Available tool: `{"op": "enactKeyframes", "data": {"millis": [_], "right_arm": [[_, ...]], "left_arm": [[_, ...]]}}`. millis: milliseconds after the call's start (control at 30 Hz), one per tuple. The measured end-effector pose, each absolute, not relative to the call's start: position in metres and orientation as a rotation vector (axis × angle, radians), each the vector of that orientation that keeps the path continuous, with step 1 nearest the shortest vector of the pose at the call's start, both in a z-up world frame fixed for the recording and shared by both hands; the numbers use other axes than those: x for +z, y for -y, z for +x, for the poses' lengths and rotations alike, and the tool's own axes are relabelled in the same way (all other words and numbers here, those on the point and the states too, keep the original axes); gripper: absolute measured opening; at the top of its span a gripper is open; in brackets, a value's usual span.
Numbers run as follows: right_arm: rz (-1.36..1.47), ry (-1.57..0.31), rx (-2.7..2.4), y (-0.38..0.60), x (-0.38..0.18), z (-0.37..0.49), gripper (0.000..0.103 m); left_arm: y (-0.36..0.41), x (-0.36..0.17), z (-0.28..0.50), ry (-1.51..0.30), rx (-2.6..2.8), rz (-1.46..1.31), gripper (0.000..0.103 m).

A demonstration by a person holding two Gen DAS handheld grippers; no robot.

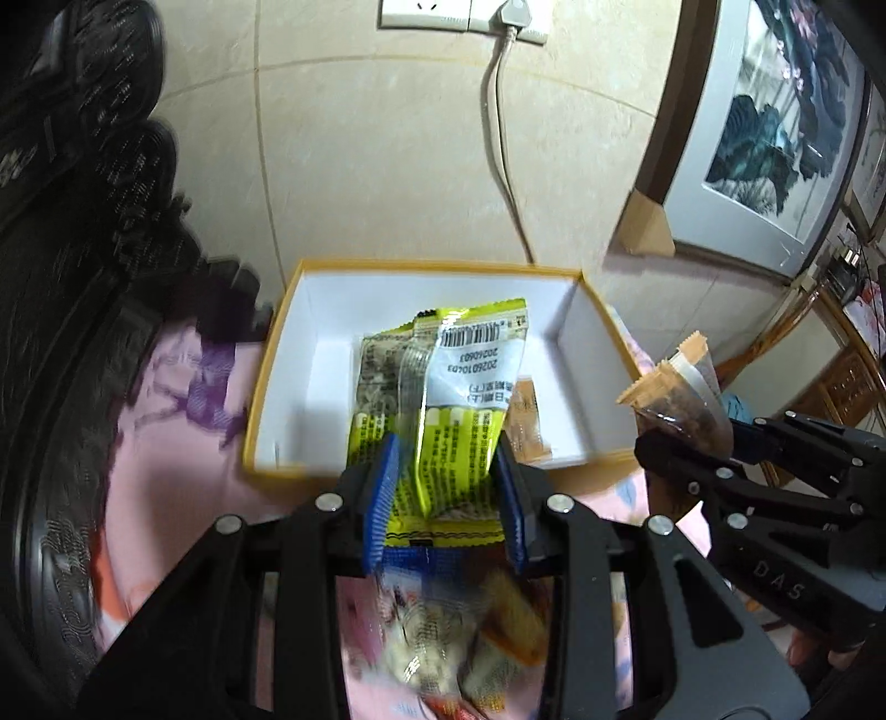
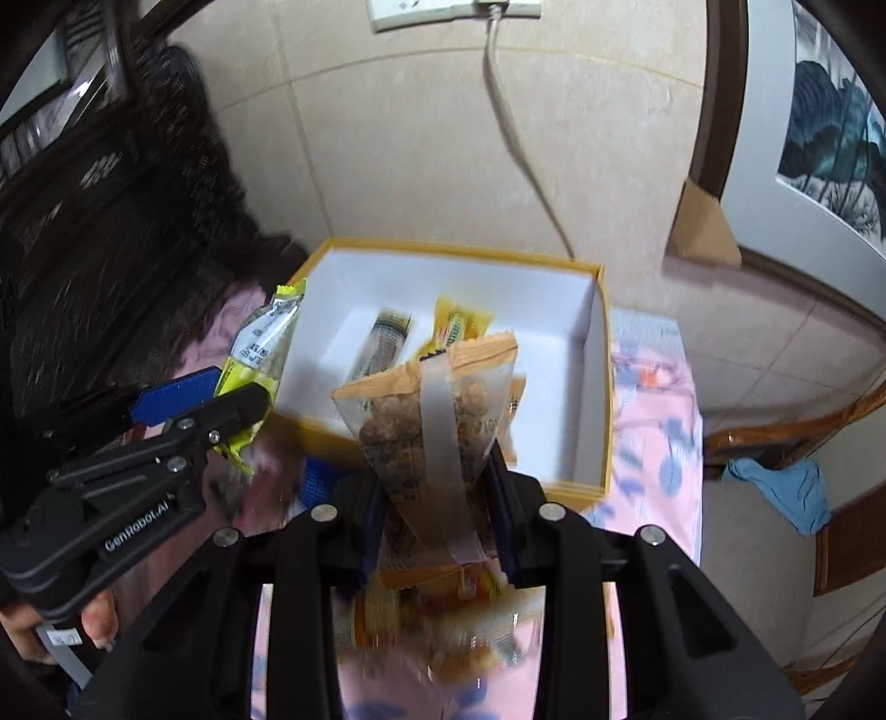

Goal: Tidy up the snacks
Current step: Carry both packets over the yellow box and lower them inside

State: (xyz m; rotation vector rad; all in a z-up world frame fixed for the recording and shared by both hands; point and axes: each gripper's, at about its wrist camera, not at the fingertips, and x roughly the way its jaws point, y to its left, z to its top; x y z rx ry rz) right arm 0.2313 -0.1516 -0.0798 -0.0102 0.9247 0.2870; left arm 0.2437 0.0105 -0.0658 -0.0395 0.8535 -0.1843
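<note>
Nearest the left wrist camera, the left tongs (image 1: 448,471) are clamped on a yellow-green snack packet (image 1: 459,410), its barcode end pointing away over the box. Below them a heap of loose snacks (image 1: 470,637) lies blurred on the pink floral cloth (image 1: 166,421) covering the tabletop; what kinds they are is hard to tell.

In the right wrist view, the right tongs (image 2: 437,476) are clamped on an orange-edged clear packet (image 2: 426,410) of brown pieces, held up in front of the box. The left tongs appear at the left there with the yellow-green packet.

Just beyond both stands the open yellow-rimmed box (image 1: 592,399) with white walls. Inside lie a dark-striped packet (image 2: 382,338) and a yellow packet (image 2: 457,327), side by side.

Behind the box rises a tiled wall (image 1: 387,166) with a socket (image 1: 465,16) and a hanging cord (image 1: 504,144); a framed picture (image 1: 775,122) leans at the right.
</note>
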Motion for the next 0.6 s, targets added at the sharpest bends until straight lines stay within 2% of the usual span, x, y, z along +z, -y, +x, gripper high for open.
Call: {"op": "enactKeyframes", "data": {"millis": [400, 433, 533, 600], "right_arm": [[-0.010, -0.937, 0.238, 0.137, -0.079, 0.300, 0.034], [-0.010, -0.942, 0.231, 0.137, -0.080, 0.302, 0.034], [-0.008, -0.962, 0.188, 0.139, -0.084, 0.311, 0.036], [0.013, -0.973, 0.174, 0.142, -0.086, 0.315, 0.042]], "left_arm": [[-0.010, -0.061, 0.310, -0.896, -0.187, -0.041, 0.037], [-0.010, -0.062, 0.313, -0.902, -0.184, -0.044, 0.040], [-0.013, -0.057, 0.317, -0.871, -0.139, -0.043, 0.070], [-0.017, -0.054, 0.319, -0.853, -0.128, -0.063, 0.078]]}}
